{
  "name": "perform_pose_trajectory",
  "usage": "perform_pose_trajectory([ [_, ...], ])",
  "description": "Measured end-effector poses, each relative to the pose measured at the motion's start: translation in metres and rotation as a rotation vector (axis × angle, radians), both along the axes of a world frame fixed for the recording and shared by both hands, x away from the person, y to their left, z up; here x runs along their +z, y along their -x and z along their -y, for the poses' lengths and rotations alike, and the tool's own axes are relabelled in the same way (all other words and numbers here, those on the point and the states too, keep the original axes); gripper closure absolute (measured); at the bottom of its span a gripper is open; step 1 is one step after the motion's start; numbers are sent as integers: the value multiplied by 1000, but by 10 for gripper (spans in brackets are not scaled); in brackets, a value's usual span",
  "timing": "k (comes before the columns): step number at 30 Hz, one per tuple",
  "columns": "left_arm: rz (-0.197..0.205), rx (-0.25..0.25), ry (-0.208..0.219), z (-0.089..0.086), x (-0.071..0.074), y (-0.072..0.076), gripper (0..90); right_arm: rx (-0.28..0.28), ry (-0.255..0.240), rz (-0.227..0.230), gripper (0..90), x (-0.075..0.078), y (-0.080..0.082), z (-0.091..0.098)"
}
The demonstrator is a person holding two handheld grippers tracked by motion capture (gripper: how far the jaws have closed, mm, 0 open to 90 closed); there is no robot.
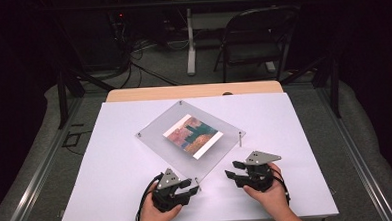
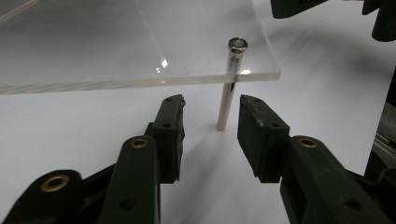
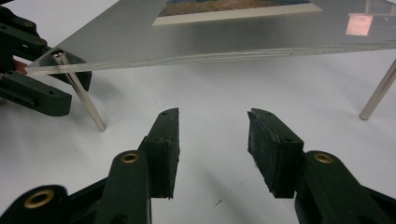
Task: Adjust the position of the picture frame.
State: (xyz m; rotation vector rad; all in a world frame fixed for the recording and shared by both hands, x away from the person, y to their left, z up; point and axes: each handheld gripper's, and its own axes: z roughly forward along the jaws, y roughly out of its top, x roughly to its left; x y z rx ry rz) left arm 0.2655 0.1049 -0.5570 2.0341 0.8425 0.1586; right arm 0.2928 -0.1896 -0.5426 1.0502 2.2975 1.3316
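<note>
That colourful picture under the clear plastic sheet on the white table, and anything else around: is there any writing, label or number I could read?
None: no readable text anywhere.
Colourful picture under the clear acrylic sheet: blocks of red, teal and orange with a white border, no lettering visible.
Black grippers, left gripper and right gripper: no markings legible.
Metal standoff post: plain.

Looks like a lab or recording studio: white-topped bench [image 1: 138, 203] ringed by dark drapes, folding chair [image 1: 253, 38] and cable tangle [image 1: 141, 48] on grey carpet well beyond the tongs [image 1: 185, 188].
</note>
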Motion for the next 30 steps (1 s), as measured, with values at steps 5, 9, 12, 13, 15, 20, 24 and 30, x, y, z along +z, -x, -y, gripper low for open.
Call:
perform_pose_trajectory([
  [5, -13, -14, 26, 11, -1, 0, 677, -6, -4, 2, 549, 0, -1, 2],
  [9, -14, -1, 15, 19, -3, -2, 729, -24, -7, 2, 558, 1, -5, 7],
  [12, -30, 14, 26, 20, -4, -5, 771, -46, -22, -12, 561, 0, -8, 12],
  [13, -29, 13, 15, 20, -4, -6, 780, -50, -39, -25, 561, 0, -9, 13],
  [15, -25, 19, 6, 21, -5, -7, 807, -53, -55, -28, 561, 0, -10, 15],
  [20, -18, 20, -11, 21, -4, -7, 847, -70, -24, 4, 564, 2, -12, 16],
  [24, -37, 22, 5, 17, 1, -6, 850, -114, -20, 21, 569, 2, -20, 22],
  [30, -54, 53, 11, 0, 5, -3, 850, -174, -14, -7, 571, -7, -41, 26],
])
